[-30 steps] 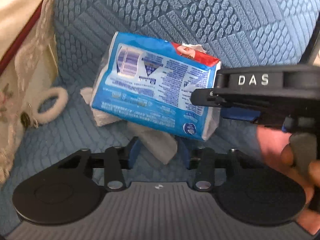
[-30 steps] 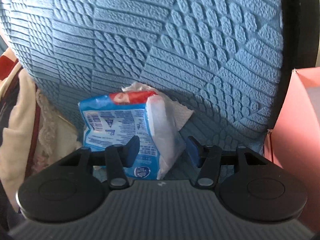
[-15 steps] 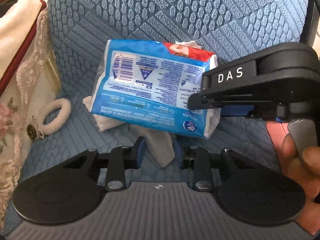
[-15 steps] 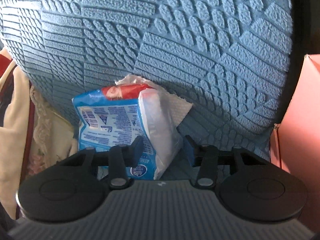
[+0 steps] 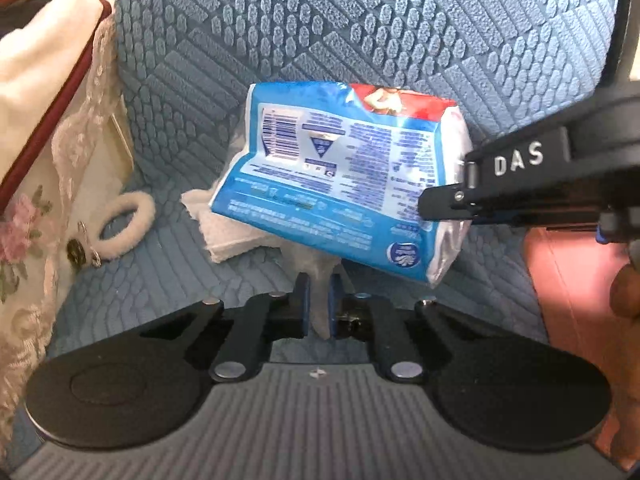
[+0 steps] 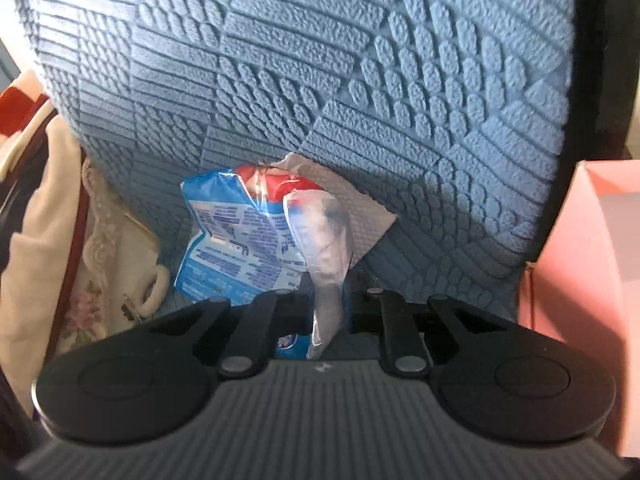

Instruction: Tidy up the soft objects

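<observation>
- Two tools are at work over a blue textured chair seat (image 5: 168, 288), each with something soft between its pads.
- Left tool (image 5: 319, 300): its jaws are drawn nearly together and pinch a hanging strip of white tissue (image 5: 316, 276) that trails down from under the tissue pack.
- Right tool (image 6: 330, 304): its jaws are closing, and the crinkled clear end of the tissue pack (image 6: 248, 240) stands between them, squeezed thin; in the left wrist view this tool (image 5: 444, 204) comes in from the right and grips the pack's right end.
- Tissue pack (image 5: 340, 184): blue with a red corner, held up off the seat and tilted, its right end lower, in front of the chair's backrest (image 5: 360, 40).
- Below the pack's left end, a loose white tissue sheet (image 5: 224, 236) lies on the seat.
- Left of the pack, a fluffy white hair tie (image 5: 126, 224) rests on the seat beside a cream floral cloth (image 5: 32, 216) with lace trim.
- Right of the pack, a pink box (image 6: 588, 248) stands just beside the chair.
- A person's fingers (image 5: 626, 292) show at the right edge, behind the right tool.
</observation>
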Demonstrator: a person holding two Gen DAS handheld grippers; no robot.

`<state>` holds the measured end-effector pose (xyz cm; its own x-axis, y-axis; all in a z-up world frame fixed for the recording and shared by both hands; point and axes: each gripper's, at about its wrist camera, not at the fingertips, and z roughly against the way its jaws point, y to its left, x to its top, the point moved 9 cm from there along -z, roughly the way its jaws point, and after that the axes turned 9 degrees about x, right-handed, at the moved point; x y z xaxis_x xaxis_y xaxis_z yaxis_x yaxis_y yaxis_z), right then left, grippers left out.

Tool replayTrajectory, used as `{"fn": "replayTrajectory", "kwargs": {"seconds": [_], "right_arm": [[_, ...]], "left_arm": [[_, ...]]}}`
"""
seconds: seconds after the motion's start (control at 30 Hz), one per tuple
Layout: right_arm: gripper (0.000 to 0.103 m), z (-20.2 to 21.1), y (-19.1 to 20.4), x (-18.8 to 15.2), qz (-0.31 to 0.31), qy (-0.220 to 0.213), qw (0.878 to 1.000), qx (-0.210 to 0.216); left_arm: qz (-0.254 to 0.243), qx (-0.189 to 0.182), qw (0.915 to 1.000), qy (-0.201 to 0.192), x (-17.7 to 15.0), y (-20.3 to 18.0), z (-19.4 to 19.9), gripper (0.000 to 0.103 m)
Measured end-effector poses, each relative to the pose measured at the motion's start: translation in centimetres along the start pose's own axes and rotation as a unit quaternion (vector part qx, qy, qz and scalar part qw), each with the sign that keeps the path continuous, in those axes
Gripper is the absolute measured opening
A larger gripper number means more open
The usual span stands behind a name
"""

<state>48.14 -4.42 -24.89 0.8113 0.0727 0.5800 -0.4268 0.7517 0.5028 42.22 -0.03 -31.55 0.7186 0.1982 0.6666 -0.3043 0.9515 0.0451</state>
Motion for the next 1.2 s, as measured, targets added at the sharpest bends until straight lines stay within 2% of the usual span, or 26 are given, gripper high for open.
{"fn": "replayTrajectory", "kwargs": {"seconds": [0.17, 0.43, 0.77, 1.2], "right_arm": [[0.016, 2.3, 0.0, 0.0, 0.009, -0.013, 1.0, -0.015], [0.015, 5.3, 0.9, -1.0, -0.002, -0.032, 0.999, -0.023], [0.015, 9.3, 2.7, -1.8, 0.017, -0.066, 0.997, -0.042], [0.015, 12.4, 3.1, -5.4, -0.002, -0.074, 0.996, -0.057]], "left_arm": [[0.009, -0.023, 0.9996, 0.009, -0.2, -0.3, 1.9, 0.011], [0.028, -0.051, 0.9981, 0.018, -2.2, 1.4, 6.6, 0.011], [0.04, -0.066, 0.9968, 0.021, -3.2, 3.4, 9.2, 0.011], [0.065, -0.068, 0.9952, 0.027, -5.7, 7.1, 12.3, 0.011]]}}
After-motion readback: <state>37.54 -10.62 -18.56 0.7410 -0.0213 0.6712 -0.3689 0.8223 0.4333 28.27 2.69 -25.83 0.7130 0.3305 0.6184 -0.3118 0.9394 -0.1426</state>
